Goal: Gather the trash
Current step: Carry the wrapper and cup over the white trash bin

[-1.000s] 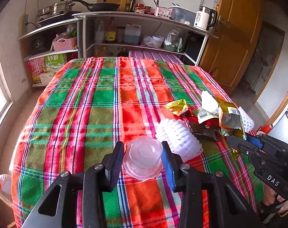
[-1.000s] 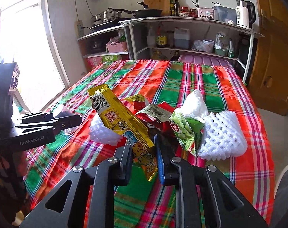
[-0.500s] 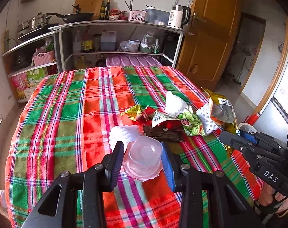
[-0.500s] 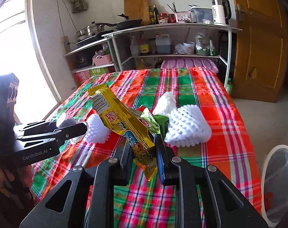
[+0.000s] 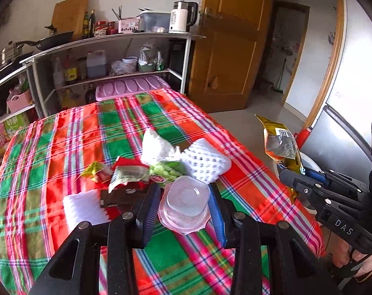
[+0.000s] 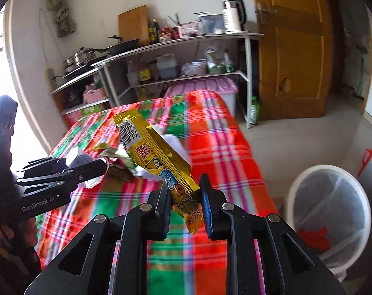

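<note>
Plaid tablecloth [image 5: 63, 152] carries the trash pile [image 5: 159, 164]. Left gripper [image 5: 184, 202] clamps a clear plastic cup [image 5: 186, 201]; right gripper [image 6: 183, 196], marked "DAS", pinches a yellow wrapper [image 6: 151, 150]. Only the right view shows the white bin [image 6: 328, 211] beyond, beside the table.

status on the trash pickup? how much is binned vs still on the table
Done: white bin holds only something red. In hand: left tool grips a clear plastic cup; right tool grips a yellow wrapper. Left: wrappers, tissue and foam nets on the table.
</note>
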`<action>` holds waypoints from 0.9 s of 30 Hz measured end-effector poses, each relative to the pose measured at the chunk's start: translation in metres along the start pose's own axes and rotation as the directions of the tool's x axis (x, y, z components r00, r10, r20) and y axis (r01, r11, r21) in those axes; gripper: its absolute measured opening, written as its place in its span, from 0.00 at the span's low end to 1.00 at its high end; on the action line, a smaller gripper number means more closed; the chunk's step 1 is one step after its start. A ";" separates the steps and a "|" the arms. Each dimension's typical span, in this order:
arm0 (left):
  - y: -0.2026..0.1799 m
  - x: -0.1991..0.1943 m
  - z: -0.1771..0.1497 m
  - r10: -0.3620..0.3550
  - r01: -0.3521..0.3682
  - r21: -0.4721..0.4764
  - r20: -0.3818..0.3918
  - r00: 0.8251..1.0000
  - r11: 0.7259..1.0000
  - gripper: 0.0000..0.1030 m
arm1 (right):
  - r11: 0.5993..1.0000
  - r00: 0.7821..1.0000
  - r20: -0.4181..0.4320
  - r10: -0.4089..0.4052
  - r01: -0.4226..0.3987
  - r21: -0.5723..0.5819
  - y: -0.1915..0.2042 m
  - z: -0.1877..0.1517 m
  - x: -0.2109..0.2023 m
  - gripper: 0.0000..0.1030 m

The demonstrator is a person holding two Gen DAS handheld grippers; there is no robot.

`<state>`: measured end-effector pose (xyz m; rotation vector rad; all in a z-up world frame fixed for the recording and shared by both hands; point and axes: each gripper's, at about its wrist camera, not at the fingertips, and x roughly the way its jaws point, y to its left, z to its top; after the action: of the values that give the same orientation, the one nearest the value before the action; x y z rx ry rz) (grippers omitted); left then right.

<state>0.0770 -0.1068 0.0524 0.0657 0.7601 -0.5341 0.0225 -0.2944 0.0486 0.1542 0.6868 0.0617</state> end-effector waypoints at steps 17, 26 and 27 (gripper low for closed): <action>-0.140 0.068 0.033 -0.211 0.220 0.182 -0.068 0.975 0.958 0.39 | 0.946 0.962 0.012 -0.272 0.265 0.185 -0.120 -0.013 -0.061 0.21; -0.207 0.114 0.037 -0.276 0.306 0.223 -0.154 0.949 0.926 0.39 | 0.888 0.926 -0.051 -0.374 0.373 0.269 -0.182 -0.031 -0.074 0.21; -0.214 0.119 0.036 -0.282 0.314 0.228 -0.164 0.945 0.922 0.39 | 0.883 0.923 -0.060 -0.379 0.380 0.275 -0.187 -0.033 -0.074 0.21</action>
<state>0.0682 -0.3526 0.0273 0.2245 0.8300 -0.9249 -0.0544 -0.4828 0.0388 0.2907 0.7179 -0.4171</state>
